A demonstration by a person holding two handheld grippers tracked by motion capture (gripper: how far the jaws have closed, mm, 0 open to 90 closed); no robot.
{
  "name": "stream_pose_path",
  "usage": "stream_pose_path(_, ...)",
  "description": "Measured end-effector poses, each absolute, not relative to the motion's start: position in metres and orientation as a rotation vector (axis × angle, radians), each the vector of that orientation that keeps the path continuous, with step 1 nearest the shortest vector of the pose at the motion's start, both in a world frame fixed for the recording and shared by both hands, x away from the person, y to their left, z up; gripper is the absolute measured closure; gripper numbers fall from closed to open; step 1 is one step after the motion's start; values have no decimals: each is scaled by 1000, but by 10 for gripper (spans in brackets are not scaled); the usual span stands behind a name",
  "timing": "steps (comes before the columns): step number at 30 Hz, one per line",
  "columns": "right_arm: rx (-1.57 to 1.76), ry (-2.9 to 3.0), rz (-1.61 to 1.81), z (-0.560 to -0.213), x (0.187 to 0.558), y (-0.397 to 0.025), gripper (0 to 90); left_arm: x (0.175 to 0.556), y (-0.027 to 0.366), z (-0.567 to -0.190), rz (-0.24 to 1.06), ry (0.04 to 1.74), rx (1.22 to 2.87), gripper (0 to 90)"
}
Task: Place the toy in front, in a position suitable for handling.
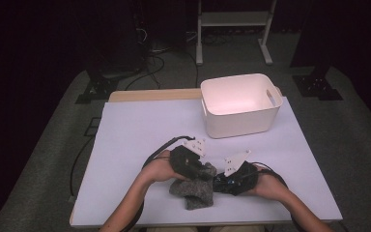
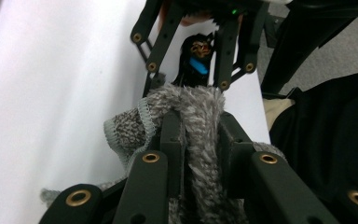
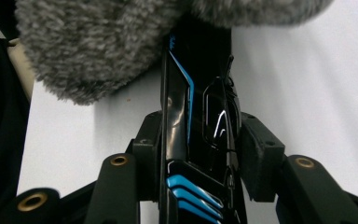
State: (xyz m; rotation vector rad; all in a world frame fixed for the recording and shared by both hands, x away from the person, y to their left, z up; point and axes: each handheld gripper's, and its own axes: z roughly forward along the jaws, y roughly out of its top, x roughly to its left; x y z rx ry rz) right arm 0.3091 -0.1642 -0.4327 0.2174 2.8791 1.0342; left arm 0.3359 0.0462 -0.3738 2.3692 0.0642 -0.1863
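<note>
At the near edge of the table (image 1: 125, 125), the left gripper (image 2: 200, 135) is clenched on the rim of one fuzzy grey sock (image 2: 200, 112). The right gripper (image 3: 198, 154) is clamped on one glossy black-and-blue object (image 3: 193, 135). The object's long axis points straight into the sock's mouth, directly ahead of the right jaws. One white bin (image 1: 239, 104) stands farther back.

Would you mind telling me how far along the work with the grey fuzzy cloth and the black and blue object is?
Both grasps look done: the left gripper pinches the grey fuzzy cloth, the right gripper clamps the black and blue object. In hand: its tip goes into the cloth. Possibly left: the white bin holds nothing.
</note>
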Motion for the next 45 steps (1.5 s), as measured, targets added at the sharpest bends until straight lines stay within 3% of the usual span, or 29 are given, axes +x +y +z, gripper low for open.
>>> stream_pose_path(6, 208, 2869, 1053, -434, 310, -166, 550, 334, 48, -376, -161, 63, 2418, 753)
stream_pose_path(15, 206, 2877, 1037, -433, 310, -165, 550, 335, 85, -391, -169, 181, 2388, 751)
stream_pose_path(28, 181, 2934, 848, -418, 314, -136, 499, 335, 84, -398, -194, 182, 2361, 752)
stream_pose_path(36, 157, 2981, 799, -415, 318, -122, 560, 334, 89, -400, -206, 197, 2319, 753)
stream_pose_path(45, 230, 2906, 1090, -405, 326, -122, 561, 338, 101, -365, -167, 216, 2232, 767)
